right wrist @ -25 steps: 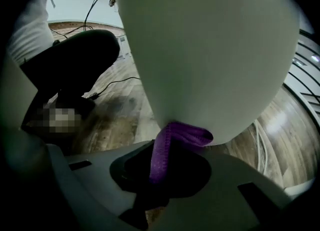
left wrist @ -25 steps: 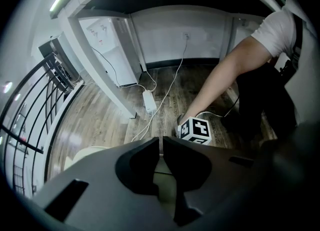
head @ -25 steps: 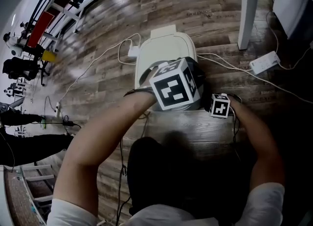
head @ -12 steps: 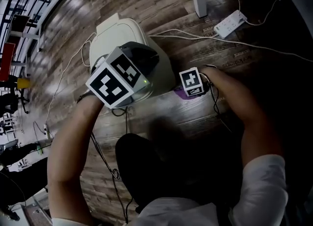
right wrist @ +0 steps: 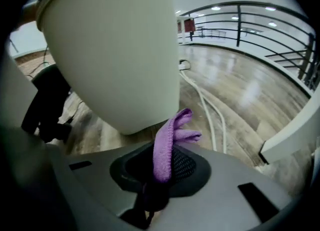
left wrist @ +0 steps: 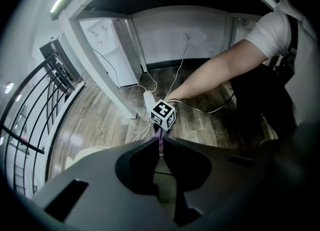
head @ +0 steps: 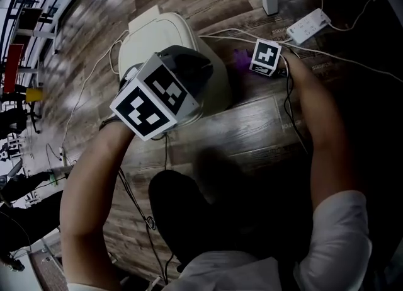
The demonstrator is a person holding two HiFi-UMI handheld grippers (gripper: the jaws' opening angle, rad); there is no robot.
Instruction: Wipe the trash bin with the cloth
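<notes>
— Wood-plank flooring [head: 252, 132] is seen all round, and the cream trash bin [head: 157, 38] is stood upright on it. How is the wiping best done from this position?

— The purple cloth [right wrist: 167, 140] is clamped in the right gripper [head: 252, 62], low beside the bin's side wall. Whether the wall is actually touched cannot be told. Contact should be made with the loose fold laid flat, so that the wall is rubbed by fabric and not by the hard jaw tips.

— And the left gripper [left wrist: 161, 144]?

— Its jaws are shut together with nothing between them, and it is held over the bin's top. The bin is probably light, so it should be steadied from above while sideways pressure is applied.

— Is anything to be avoided?

— White cables [head: 245, 31] and a power strip [head: 308, 25] are laid close by on the floor. Strokes should be kept short so that they are not snagged.
</notes>
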